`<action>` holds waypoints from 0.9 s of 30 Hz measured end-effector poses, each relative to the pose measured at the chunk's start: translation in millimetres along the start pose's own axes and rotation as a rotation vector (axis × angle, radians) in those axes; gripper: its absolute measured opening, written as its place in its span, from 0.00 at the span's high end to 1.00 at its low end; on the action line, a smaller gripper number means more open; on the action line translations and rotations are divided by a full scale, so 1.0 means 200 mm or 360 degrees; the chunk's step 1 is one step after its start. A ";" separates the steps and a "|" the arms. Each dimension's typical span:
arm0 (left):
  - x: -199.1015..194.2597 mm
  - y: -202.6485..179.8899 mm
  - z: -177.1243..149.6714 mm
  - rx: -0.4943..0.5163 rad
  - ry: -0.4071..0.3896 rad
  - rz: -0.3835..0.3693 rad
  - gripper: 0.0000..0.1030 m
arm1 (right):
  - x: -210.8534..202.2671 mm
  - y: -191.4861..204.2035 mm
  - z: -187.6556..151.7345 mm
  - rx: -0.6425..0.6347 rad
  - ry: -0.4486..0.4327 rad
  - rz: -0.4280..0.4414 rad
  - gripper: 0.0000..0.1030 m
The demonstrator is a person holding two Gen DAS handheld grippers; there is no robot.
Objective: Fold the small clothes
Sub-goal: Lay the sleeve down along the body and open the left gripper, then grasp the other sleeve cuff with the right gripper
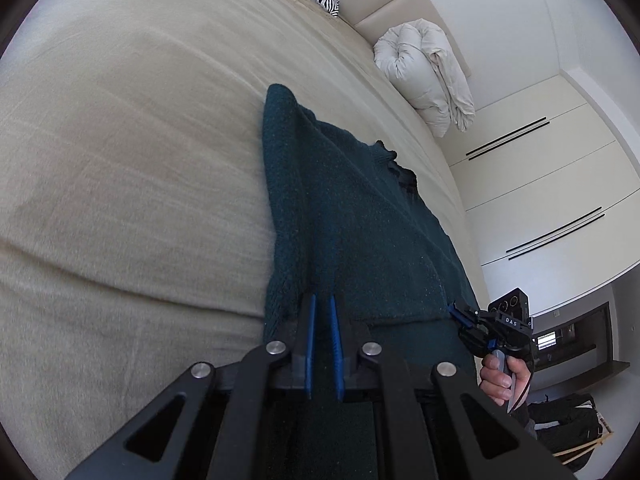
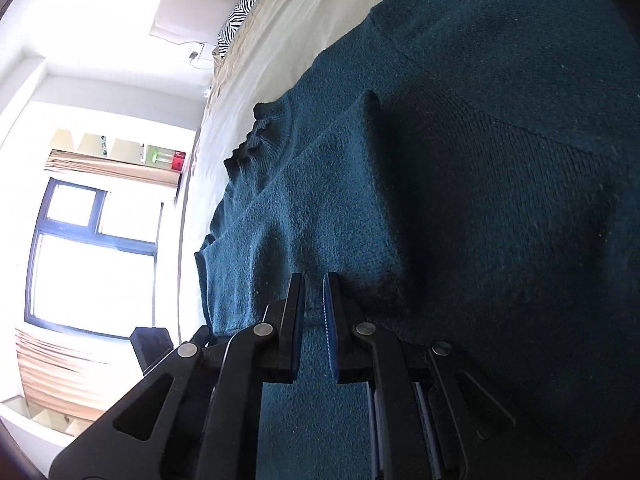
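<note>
Both tongs grip the dark teal knitted sweater (image 1: 360, 220) lying on the beige bedspread (image 1: 120, 160): my left gripper (image 1: 322, 300) clamps its near hem, my right gripper (image 2: 314, 280) pinches the hem further right. I judge the thick knit could slip free, or the fold go crooked, if I lift unevenly.

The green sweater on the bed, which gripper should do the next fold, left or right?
Probably both together. The left gripper and right gripper each pinch the near edge of the green sweater, lifted over the bed. Left looks slightly better placed, holding the outer side.
</note>
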State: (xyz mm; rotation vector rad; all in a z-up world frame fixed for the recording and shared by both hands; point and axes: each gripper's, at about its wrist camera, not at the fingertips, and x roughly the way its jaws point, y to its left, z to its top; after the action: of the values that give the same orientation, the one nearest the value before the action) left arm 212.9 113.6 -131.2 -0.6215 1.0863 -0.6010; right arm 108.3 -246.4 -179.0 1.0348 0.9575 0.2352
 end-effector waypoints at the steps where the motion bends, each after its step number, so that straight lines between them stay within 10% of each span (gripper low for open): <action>1: -0.01 0.00 -0.01 0.0002 -0.0004 0.0005 0.91 | -0.03 -0.03 -0.02 0.0015 0.0002 0.0015 0.91; 6: -0.07 -0.02 -0.07 0.0031 0.0009 0.0067 0.88 | -0.18 -0.08 -0.13 0.0019 -0.0031 -0.0039 0.90; 13: -0.27 -0.28 -0.22 0.0154 -0.0176 0.0138 0.38 | -0.74 -0.31 -0.28 0.0159 -0.0416 -0.0079 0.81; 16: -0.25 -0.40 -0.28 0.0163 -0.0199 0.0083 0.37 | -1.03 -0.52 -0.30 0.0373 -0.0708 -0.0136 0.38; 27: 0.01 -0.67 -0.39 0.0149 -0.0103 -0.0009 0.37 | -1.61 -1.03 -0.16 0.0827 -0.1134 -0.0133 0.37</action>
State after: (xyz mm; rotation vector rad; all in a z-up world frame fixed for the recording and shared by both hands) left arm 122.9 9.2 -62.2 -0.5589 0.9908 -0.6289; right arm -160.0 -522.0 -171.2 1.4110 0.4037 -0.4583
